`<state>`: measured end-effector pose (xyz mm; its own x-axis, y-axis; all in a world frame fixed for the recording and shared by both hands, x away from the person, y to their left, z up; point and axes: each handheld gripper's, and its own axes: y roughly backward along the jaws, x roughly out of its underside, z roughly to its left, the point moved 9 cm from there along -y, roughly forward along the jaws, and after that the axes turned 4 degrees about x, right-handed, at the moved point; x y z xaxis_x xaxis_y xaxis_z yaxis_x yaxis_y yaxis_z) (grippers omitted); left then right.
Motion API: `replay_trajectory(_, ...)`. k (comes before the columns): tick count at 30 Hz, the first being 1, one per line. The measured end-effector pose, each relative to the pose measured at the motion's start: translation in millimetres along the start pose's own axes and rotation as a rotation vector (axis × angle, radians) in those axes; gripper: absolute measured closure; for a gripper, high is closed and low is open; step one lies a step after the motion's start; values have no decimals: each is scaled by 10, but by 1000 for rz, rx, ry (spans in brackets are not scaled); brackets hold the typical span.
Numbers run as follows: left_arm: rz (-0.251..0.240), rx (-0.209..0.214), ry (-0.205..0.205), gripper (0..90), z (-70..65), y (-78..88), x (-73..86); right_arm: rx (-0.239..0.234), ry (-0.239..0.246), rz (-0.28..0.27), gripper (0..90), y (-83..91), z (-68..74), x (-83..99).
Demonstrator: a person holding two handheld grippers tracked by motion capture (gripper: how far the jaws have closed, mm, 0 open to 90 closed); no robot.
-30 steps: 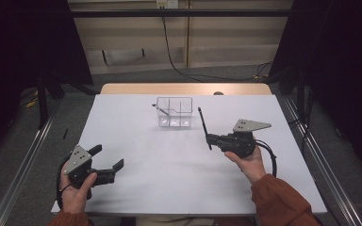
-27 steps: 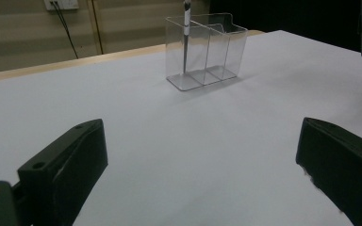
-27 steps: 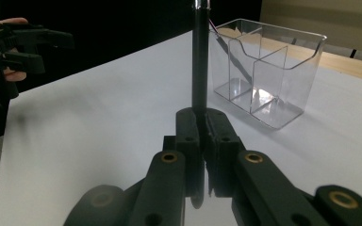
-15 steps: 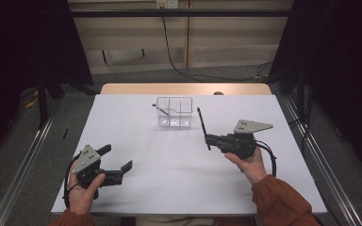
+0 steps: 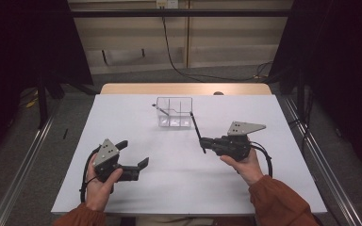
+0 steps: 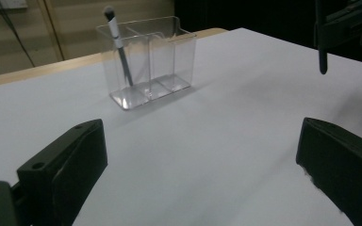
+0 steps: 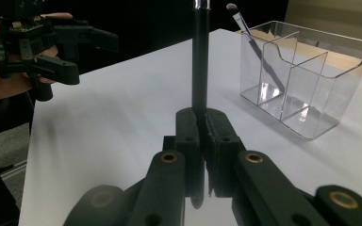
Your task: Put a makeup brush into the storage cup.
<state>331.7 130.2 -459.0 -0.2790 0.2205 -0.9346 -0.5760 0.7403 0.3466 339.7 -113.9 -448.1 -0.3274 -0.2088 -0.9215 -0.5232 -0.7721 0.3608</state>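
On the white table (image 5: 169, 188), the right gripper (image 5: 202, 143) clamps a black brush (image 5: 197, 132); the left gripper (image 5: 134, 155) gapes wide.

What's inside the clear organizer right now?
The organizer holds one brush, leaning in an end compartment with its tip above the rim. The other compartments look empty through the clear walls. Where its lower end rests is unclear.

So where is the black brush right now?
In the high view, the black brush is clamped in the right gripper, held above the white table just right of the clear organizer.

Glossy clear plastic organizer (image 5: 174, 113), matt white table (image 5: 179, 183), matt black brush (image 7: 199, 56)
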Motion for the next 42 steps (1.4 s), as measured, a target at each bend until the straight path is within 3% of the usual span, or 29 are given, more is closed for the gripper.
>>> replay_trajectory(3,-7,-14,-34,26,15,-36,-79,-5,2,1,850,-16,15,4)
replay_trajectory(6,-30,-9,-10,26,31,-64,-162,-12,-2,0,850,-26,33,1)
replay_trajectory(12,-54,12,-39,32,-42,-153,-313,-19,-1,-1,849,-70,49,11)
replay_trajectory(31,-67,124,-79,44,-477,-517,-528,-48,6,18,849,-172,140,55)
replay_trajectory(42,-91,170,-76,59,-710,-724,-797,-50,6,14,849,-173,161,59)
